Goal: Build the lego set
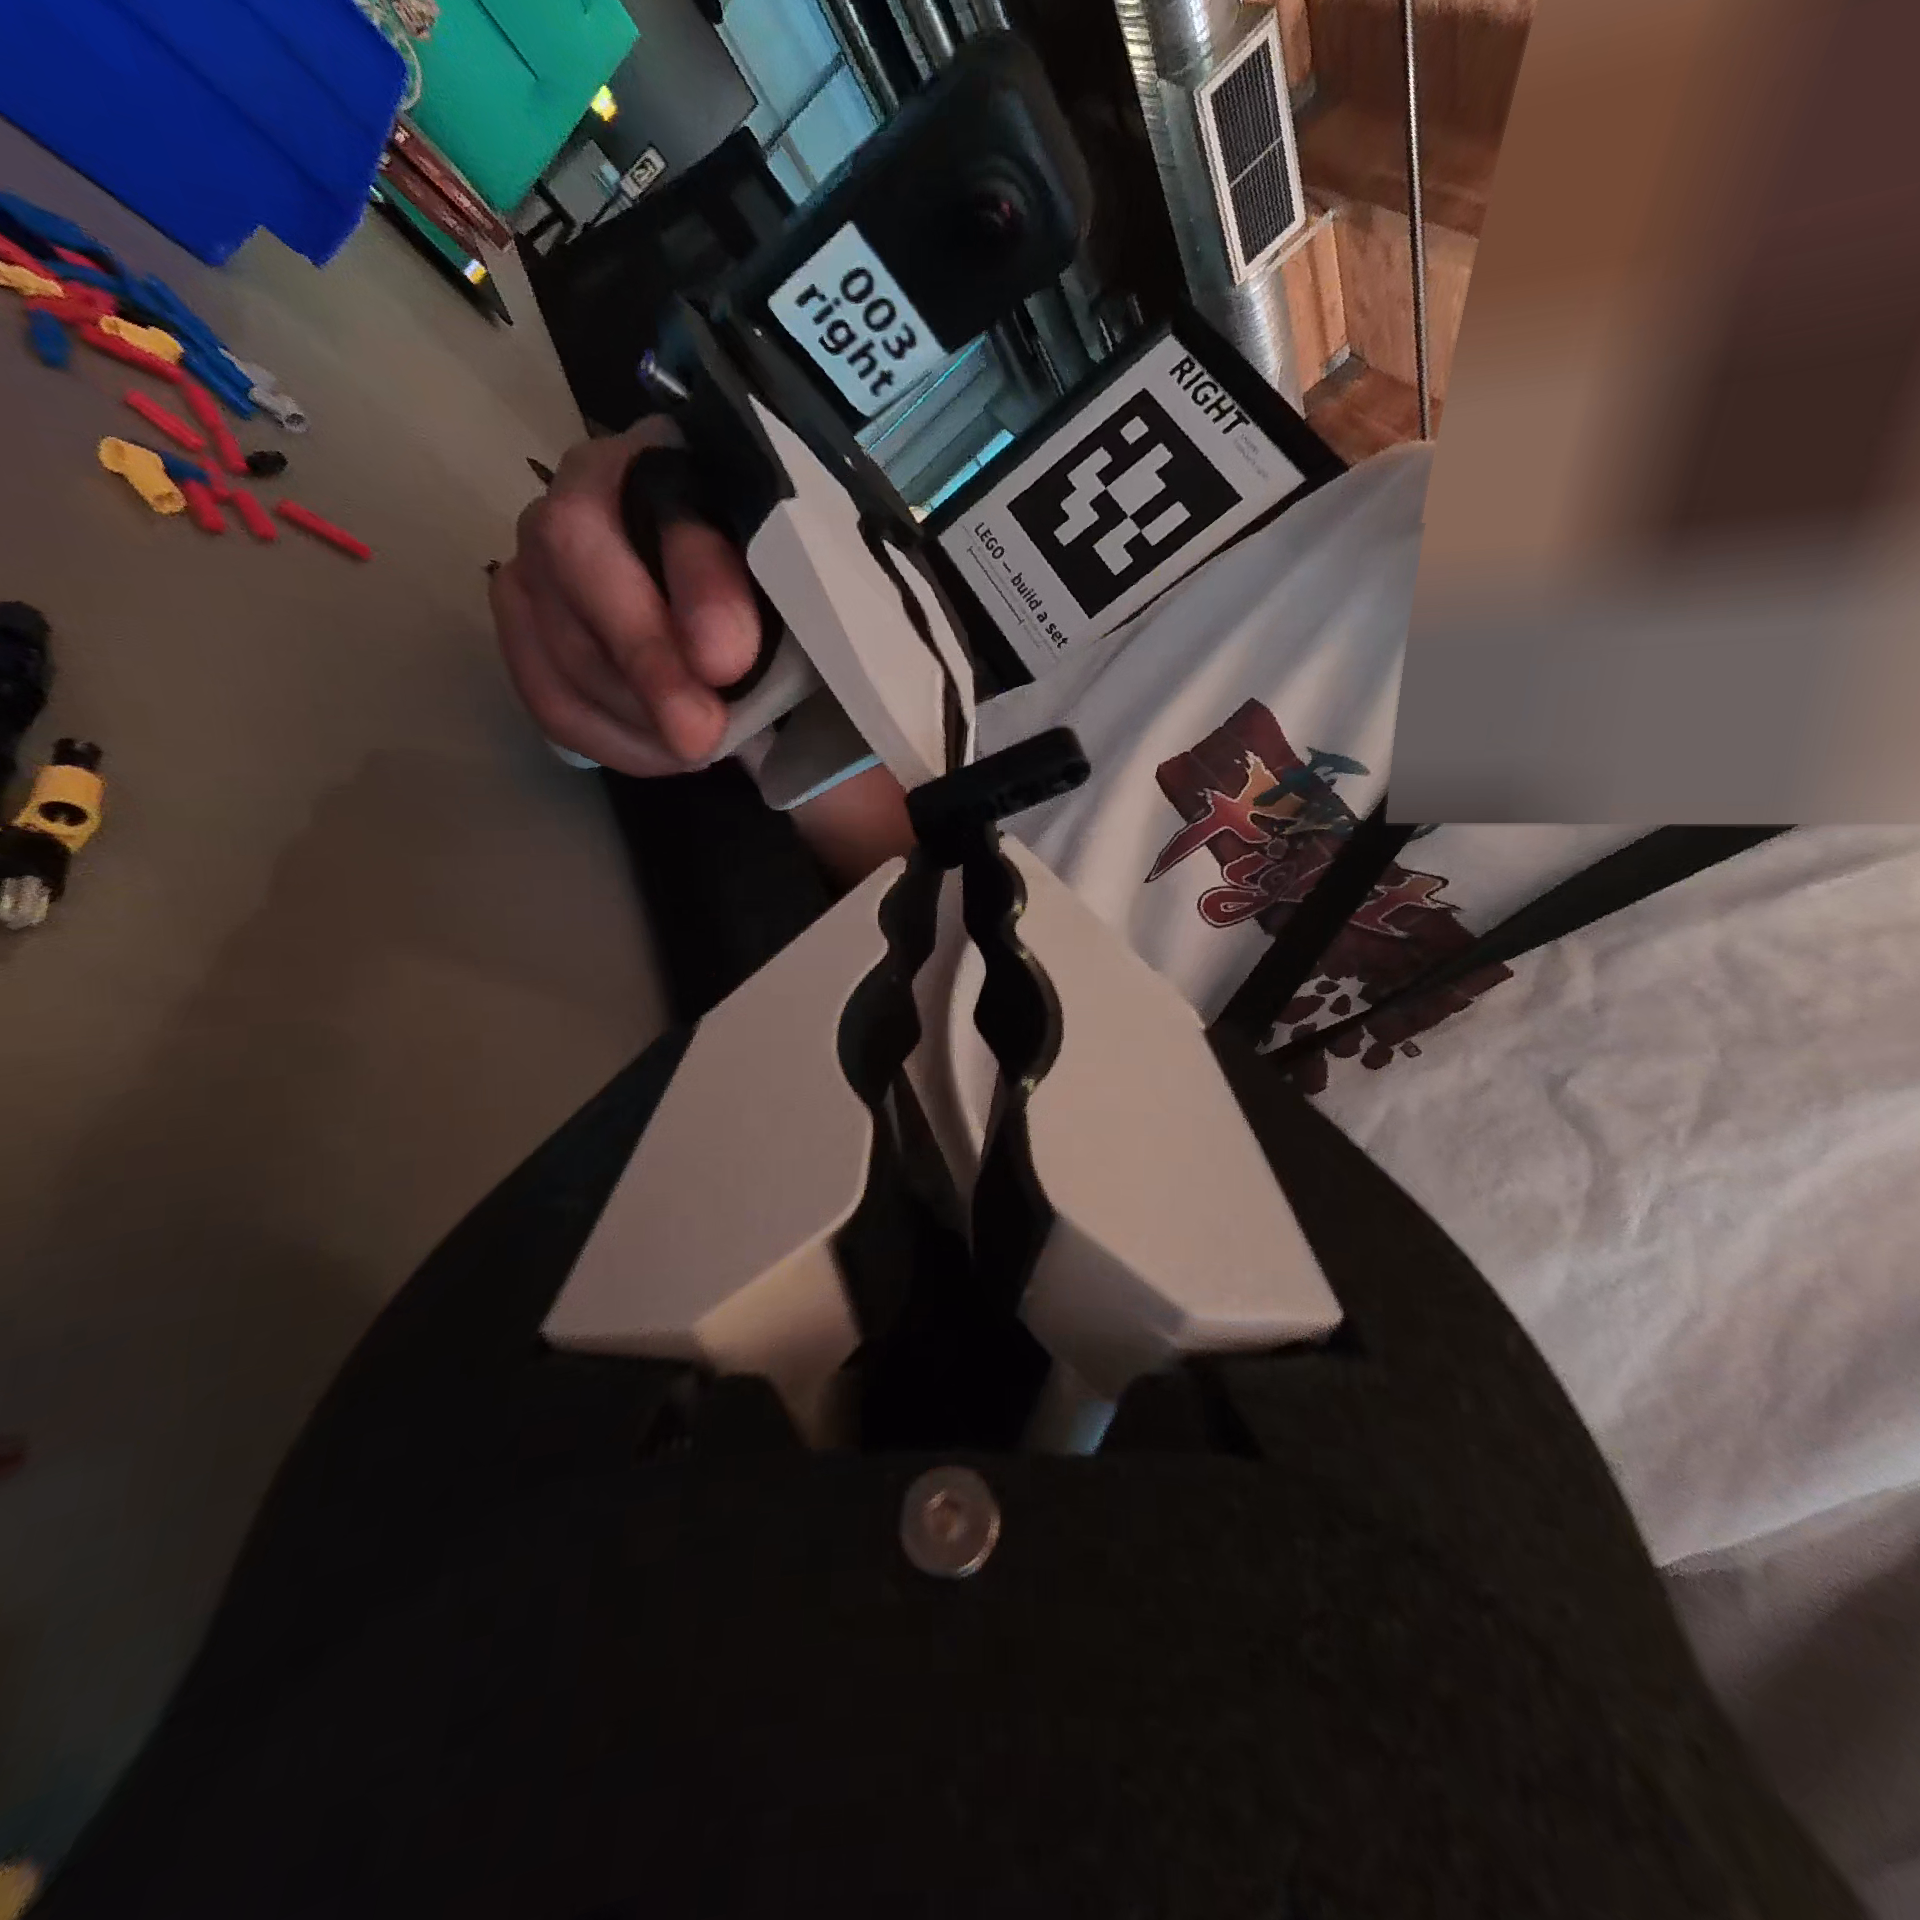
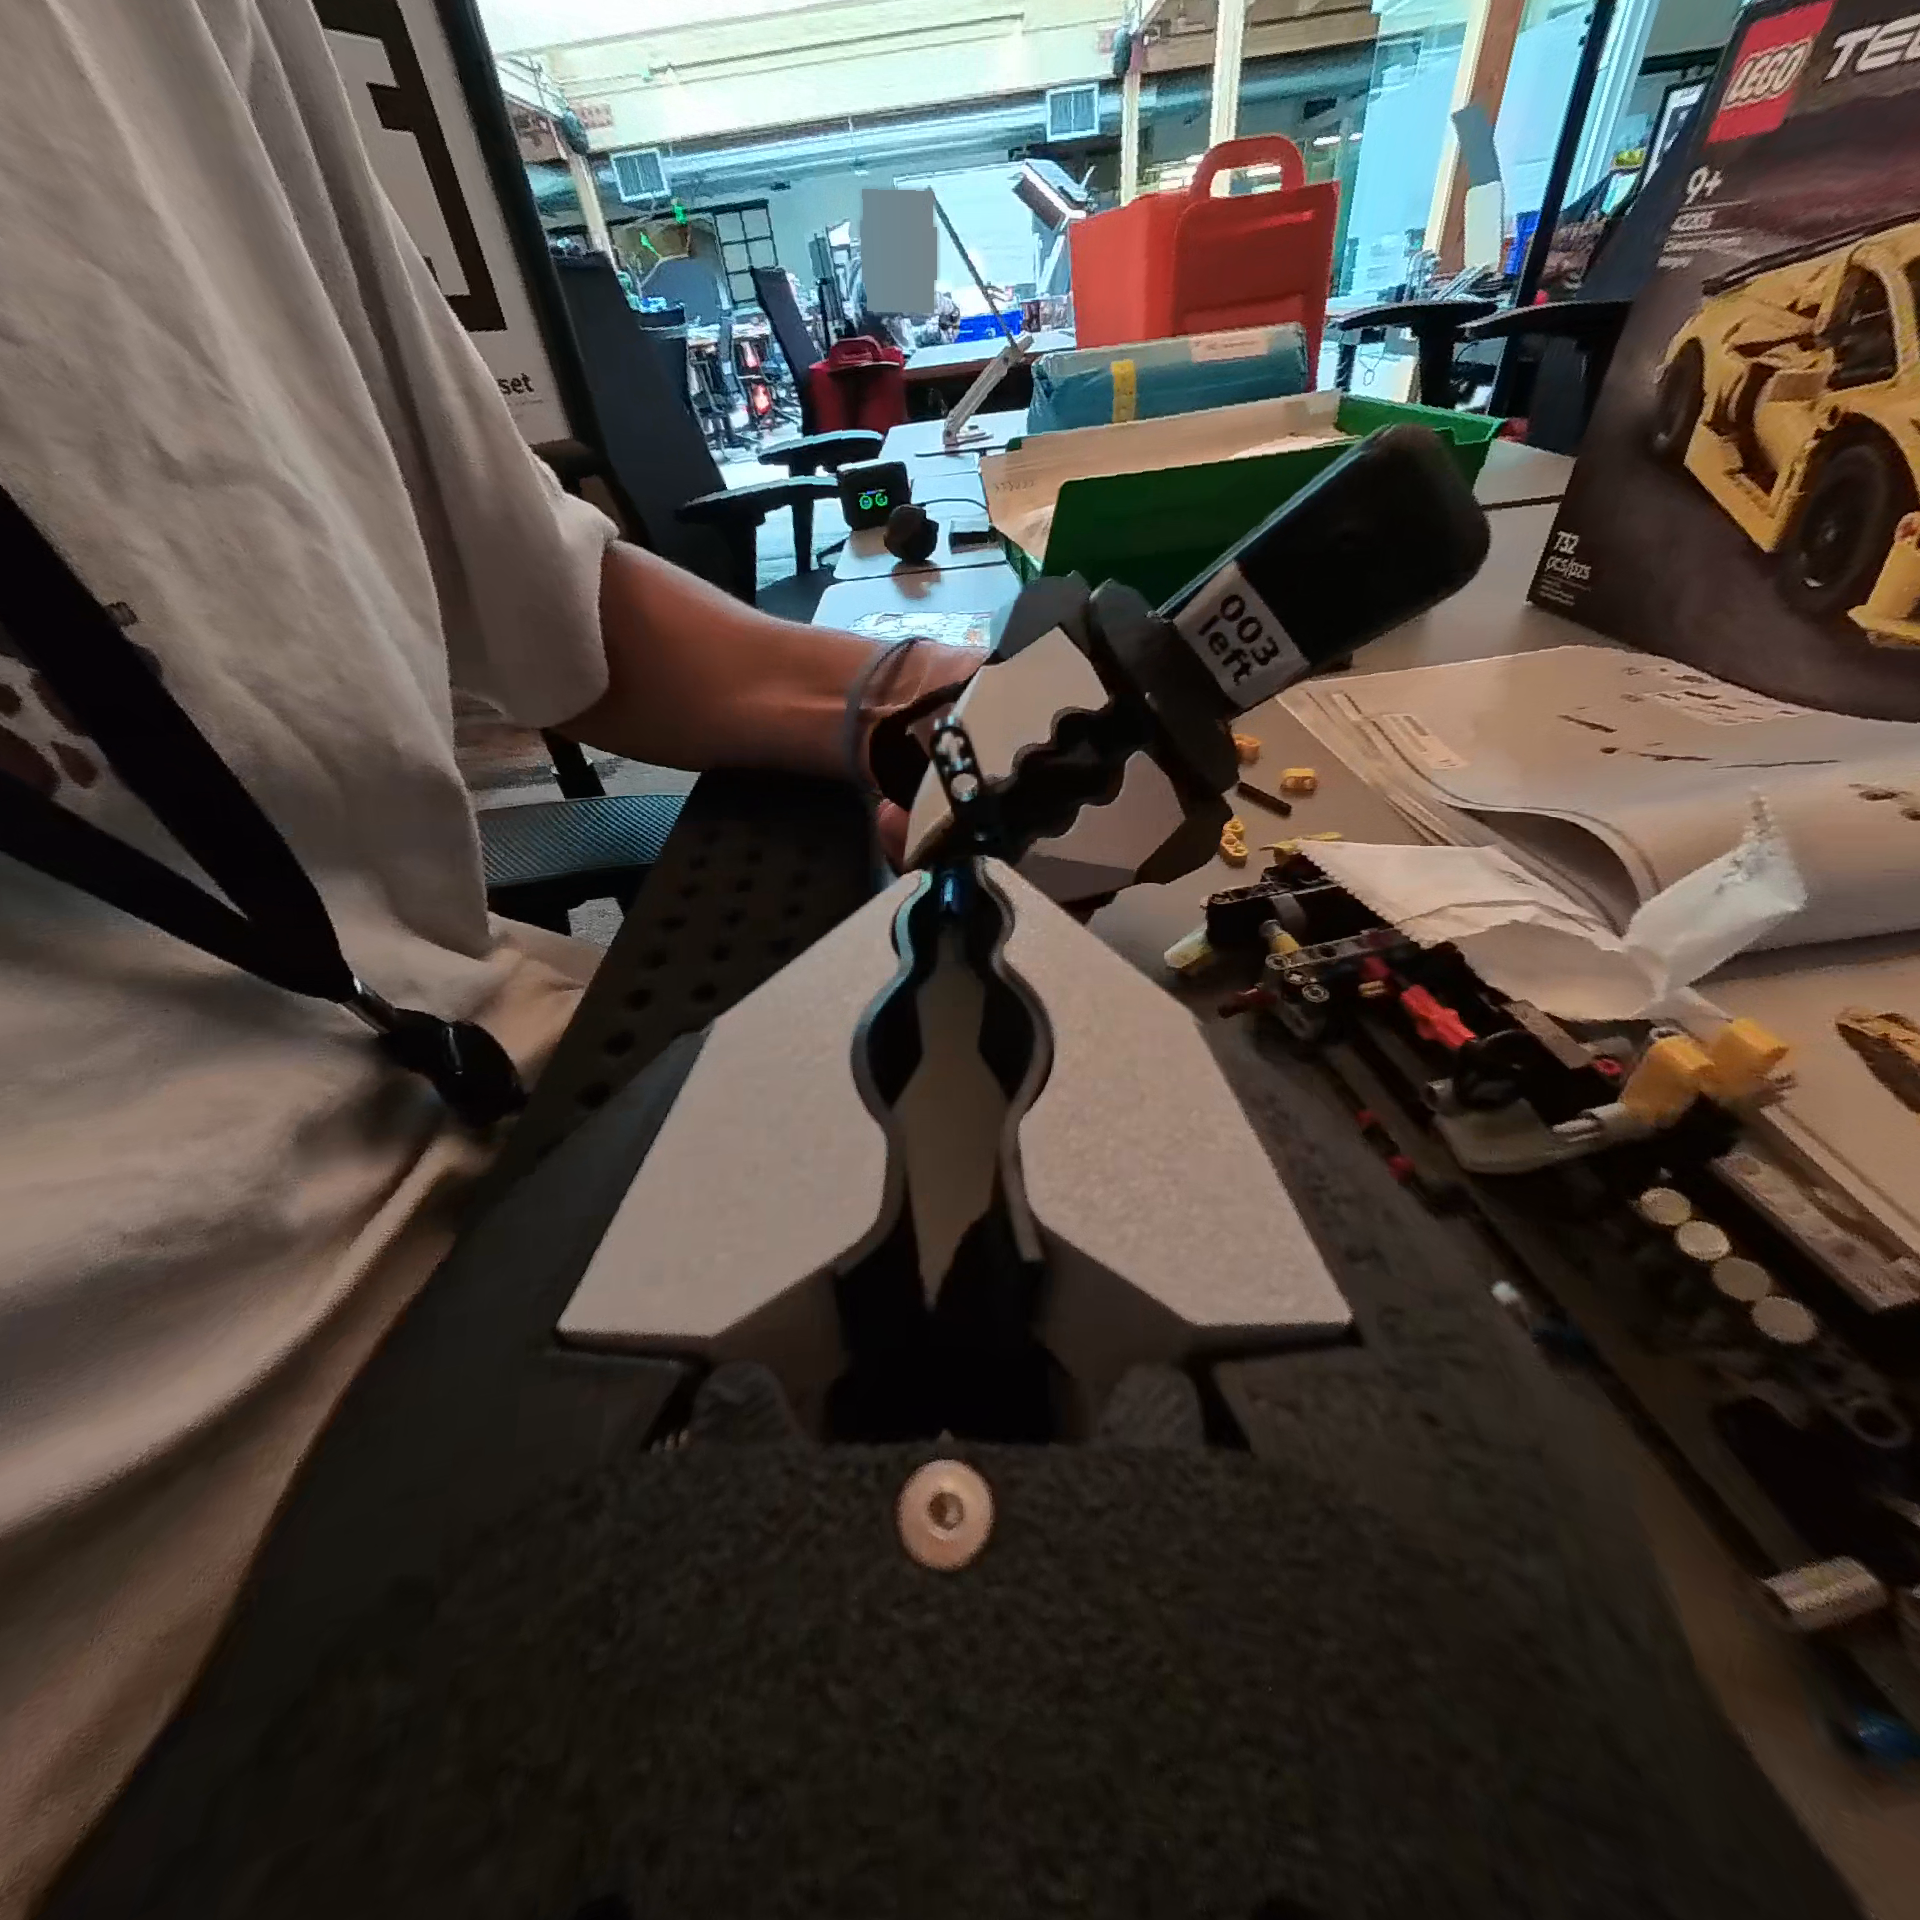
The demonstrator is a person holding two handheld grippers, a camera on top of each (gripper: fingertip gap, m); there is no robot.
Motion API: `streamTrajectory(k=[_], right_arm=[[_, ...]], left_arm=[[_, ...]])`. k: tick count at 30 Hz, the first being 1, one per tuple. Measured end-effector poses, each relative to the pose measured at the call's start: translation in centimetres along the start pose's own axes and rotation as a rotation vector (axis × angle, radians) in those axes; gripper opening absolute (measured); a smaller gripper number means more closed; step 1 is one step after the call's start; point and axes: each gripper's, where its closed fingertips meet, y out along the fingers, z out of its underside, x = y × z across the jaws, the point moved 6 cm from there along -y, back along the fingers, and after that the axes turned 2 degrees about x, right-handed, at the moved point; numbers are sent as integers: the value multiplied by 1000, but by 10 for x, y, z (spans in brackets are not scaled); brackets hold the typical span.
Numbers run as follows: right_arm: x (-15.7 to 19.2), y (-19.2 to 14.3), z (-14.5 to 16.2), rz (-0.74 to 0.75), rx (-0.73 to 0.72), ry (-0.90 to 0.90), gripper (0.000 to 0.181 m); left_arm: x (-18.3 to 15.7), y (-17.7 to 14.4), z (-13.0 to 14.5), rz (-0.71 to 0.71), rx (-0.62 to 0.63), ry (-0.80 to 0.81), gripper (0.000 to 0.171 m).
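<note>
Black beam [image 1: 997, 795], holed along its length, is pinched at one end by the left gripper [image 1: 961, 862], held in the air before the person's white shirt [image 1: 1558, 1143]. The right gripper [image 2: 954, 891] is pressed together on a small blue pin [image 2: 952, 894], its tip touching the beam. The half-built model [image 2: 1455, 1029] lies on the worktop [image 2: 1538, 613] beside the open manual [image 2: 1621, 769]

Open-plan workshop | office chairs [image 2: 665, 416] | desks [image 2: 935, 447] | exposed ducting [image 1: 1195, 156]
</note>
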Motion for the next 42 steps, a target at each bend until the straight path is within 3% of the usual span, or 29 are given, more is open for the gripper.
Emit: streamTrajectory(k=[7,10,13,15,17,23,29,31,35,39,42], right_arm=[[-3,-1,0,31,-18,24,4],[-9,-5,-3,94,-45,40,22],[-17,-5,-3,280,6,-32,38],[-20,0,-4,461,64,-111,32],[-20,4,-10,583,49,-132,29],[-15,3,-15,470,-16,-97,6],[-14,2,-13,325,-33,-29,12],[-10,4,-12,262,-22,-25,3],[-12,5,-9,216,11,5,2],[-17,5,-6,133,-7,120,2],[-16,6,-7,67,-26,178,0]], left_arm=[[2,-3,-3,-14,-29,-9,3],[3,-8,-9,-31,-91,-8,2],[9,-19,-19,-54,-239,-57,3],[11,-26,-24,-36,-337,-112,3],[12,-27,-23,-18,-352,-141,3],[8,-22,-17,-18,-283,-135,3],[4,-17,-13,-19,-224,-121,3],[3,-16,-11,-14,-202,-122,3],[4,-17,-9,-47,-182,-122,3],[2,-19,-10,-148,-139,-24,4],[3,-23,-12,-289,-102,75,20]])
